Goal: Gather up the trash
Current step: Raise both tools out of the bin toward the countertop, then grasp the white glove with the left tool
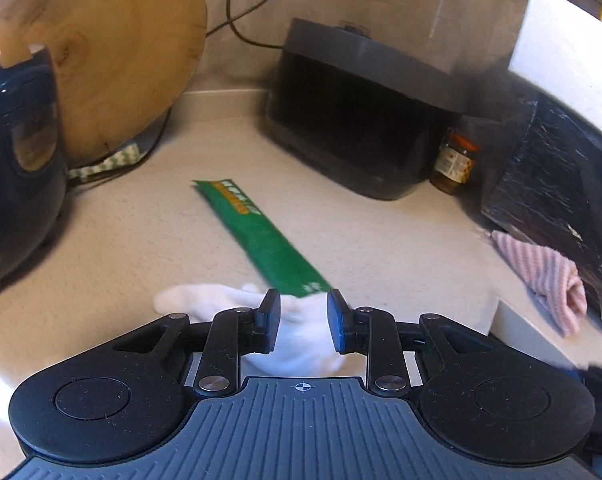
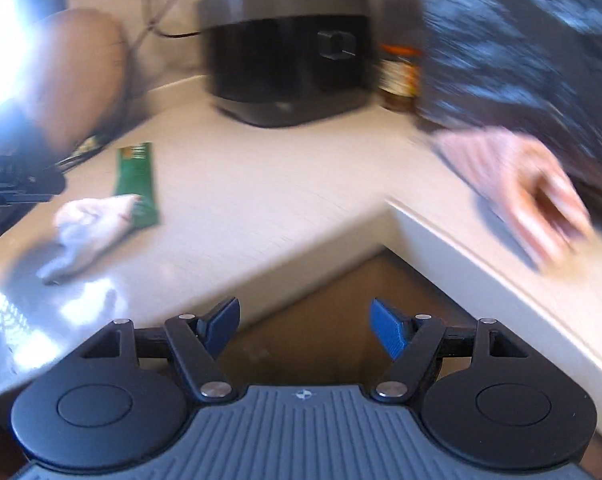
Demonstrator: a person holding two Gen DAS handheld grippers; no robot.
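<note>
On the pale counter (image 1: 121,248) there was one long green wrapper (image 1: 261,236) and one crumpled white tissue (image 1: 301,340). One pink striped cloth (image 1: 541,276) lay at the right side. There was one round wooden board (image 1: 113,52), one small glass jar with an orange lid (image 1: 455,162), and two black appliances: one box-shaped (image 1: 361,120) and one rounded (image 1: 17,168). One black plastic bag (image 1: 561,176) was there too.
</note>
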